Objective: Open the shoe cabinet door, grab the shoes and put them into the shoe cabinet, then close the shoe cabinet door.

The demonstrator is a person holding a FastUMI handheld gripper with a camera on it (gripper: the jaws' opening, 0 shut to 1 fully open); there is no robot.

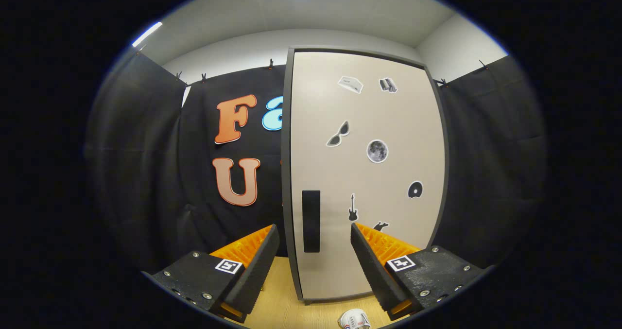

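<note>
Fingers (315,236) spread wide, empty, lined up on dark handle (311,220) of shut shoe cabinet door (369,173) just ahead, likely to pull it; shoe (354,319) below, on desk (282,304).

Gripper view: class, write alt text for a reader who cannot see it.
A shut cabinet door with stickers stands just ahead of the open gripper, its dark handle between the jaws. A shoe lies on the wooden floor below.

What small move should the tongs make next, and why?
Probably ease forward until the open tongs straddle the dark handle, then close. The cabinet door looks shut, the handle sits ahead between the fingers, and nothing is gripped yet.
</note>
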